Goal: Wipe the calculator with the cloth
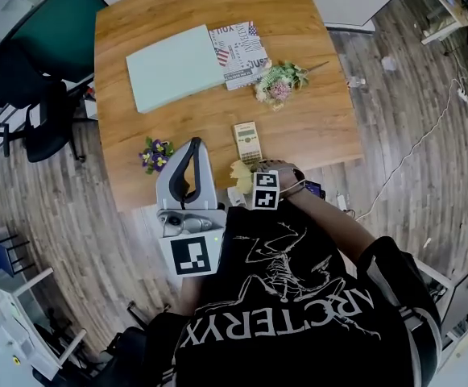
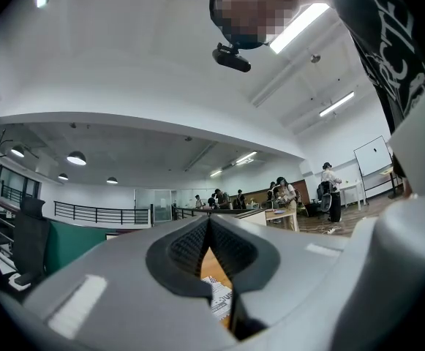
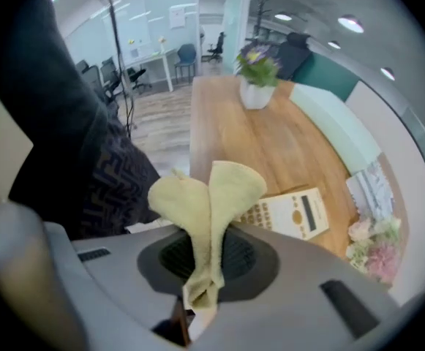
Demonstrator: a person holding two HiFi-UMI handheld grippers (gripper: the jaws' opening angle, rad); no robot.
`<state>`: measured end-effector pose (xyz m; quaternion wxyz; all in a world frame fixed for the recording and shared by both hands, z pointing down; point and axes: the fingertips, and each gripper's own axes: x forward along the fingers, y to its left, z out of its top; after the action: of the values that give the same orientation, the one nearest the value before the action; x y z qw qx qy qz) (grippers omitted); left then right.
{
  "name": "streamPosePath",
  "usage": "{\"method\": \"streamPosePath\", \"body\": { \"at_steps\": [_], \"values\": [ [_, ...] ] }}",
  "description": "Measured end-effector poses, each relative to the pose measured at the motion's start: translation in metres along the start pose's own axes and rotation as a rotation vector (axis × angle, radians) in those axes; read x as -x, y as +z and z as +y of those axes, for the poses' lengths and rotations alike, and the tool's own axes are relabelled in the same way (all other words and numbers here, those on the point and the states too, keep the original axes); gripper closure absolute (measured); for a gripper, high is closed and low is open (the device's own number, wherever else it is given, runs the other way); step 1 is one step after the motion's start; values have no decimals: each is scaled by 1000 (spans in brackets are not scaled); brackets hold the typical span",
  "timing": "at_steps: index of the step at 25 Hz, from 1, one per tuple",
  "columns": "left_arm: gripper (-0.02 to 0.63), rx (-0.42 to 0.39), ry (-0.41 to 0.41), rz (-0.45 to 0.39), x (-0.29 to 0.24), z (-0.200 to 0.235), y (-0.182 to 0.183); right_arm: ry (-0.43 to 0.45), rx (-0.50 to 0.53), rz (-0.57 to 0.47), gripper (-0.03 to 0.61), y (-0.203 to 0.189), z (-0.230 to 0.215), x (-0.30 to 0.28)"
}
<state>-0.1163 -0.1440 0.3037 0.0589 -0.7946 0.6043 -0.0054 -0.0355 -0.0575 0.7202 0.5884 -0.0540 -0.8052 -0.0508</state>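
- Right gripper [image 3: 209,251] is clamped on the bunched yellow cloth [image 3: 213,189]; left gripper [image 2: 209,229] has its jaws together and empty.
- Calculator [image 1: 248,142] lies flat at centre of the head view, near the table [image 1: 314,119] edge.
- Cloth is soft and floppy. Calculator is probably light and apt to slide; steady it by its long sides.

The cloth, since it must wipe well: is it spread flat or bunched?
Bunched: the right gripper pinches the cloth into a narrow fold, two lobes flaring above its jaws.
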Motion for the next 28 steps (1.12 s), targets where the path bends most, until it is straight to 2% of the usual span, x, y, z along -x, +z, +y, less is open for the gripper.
{"method": "streamPosePath", "body": {
  "at_steps": [2,5,9,15,20,22,24,28],
  "values": [
    [604,-9,-1,-2,0,1,2,-58,-113,-115,526,13,-23,42],
    [604,-20,7,-11,0,6,5,-227,-241,-304,526,26,-73,129],
    [604,-37,20,-22,-2,11,11,-430,-369,-543,526,21,-118,242],
    [604,-78,38,-86,-12,16,27,-758,-482,-935,526,8,-146,384],
    [604,-101,21,-143,-17,-4,55,-1027,-503,-1243,526,-14,-138,482],
    [604,-114,26,-145,-16,-2,59,-1090,-501,-1282,526,-16,-134,496],
    [604,-122,33,-143,-16,2,57,-1138,-489,-1275,526,-17,-133,497],
    [604,-131,33,-157,-19,3,58,-1182,-459,-1251,526,-13,-133,502]
  ]
}}
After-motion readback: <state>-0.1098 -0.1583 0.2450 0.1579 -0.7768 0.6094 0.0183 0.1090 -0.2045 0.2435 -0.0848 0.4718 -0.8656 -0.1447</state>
